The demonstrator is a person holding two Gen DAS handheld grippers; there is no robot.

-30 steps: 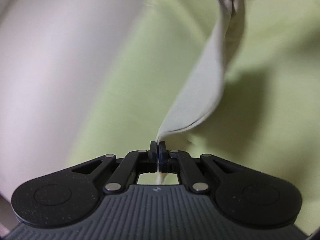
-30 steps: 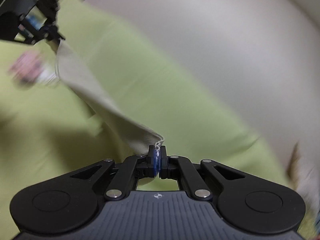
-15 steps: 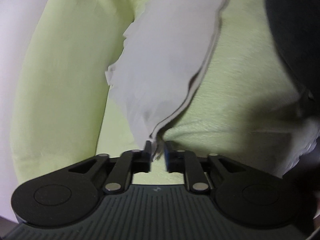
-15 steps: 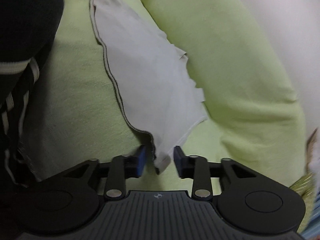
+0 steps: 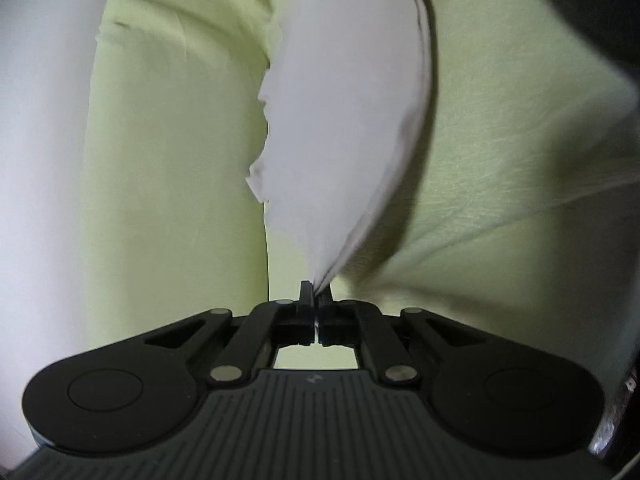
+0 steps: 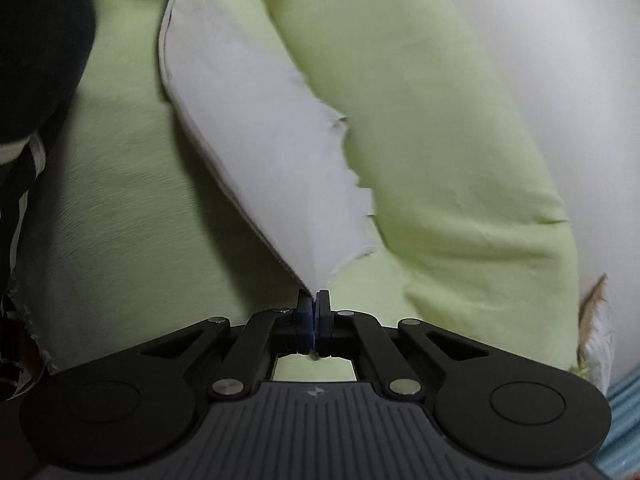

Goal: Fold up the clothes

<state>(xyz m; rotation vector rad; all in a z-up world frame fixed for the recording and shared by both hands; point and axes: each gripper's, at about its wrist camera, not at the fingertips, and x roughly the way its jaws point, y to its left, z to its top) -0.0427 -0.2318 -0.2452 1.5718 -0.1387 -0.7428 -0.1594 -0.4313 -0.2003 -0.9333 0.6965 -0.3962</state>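
A pale grey cloth (image 5: 344,112) with a stitched hem and a ragged side stretches away from my left gripper (image 5: 316,292), which is shut on its near corner. The same cloth (image 6: 256,136) appears in the right wrist view, lifted a little over the light green sheet (image 6: 420,120). My right gripper (image 6: 314,298) is shut on another corner of it. The cloth's far end runs out of both views at the top.
The green sheet (image 5: 168,160) covers the surface and drops off at a rounded edge toward a pale floor or wall (image 5: 36,160). A person's dark clothing (image 6: 36,48) fills the upper left of the right wrist view. A blue striped item (image 6: 624,420) sits at the lower right.
Half a second ago both grippers stood open around the cloth's corners with the cloth lying on the sheet. Now both are shut on those corners and the cloth is pulled taut.
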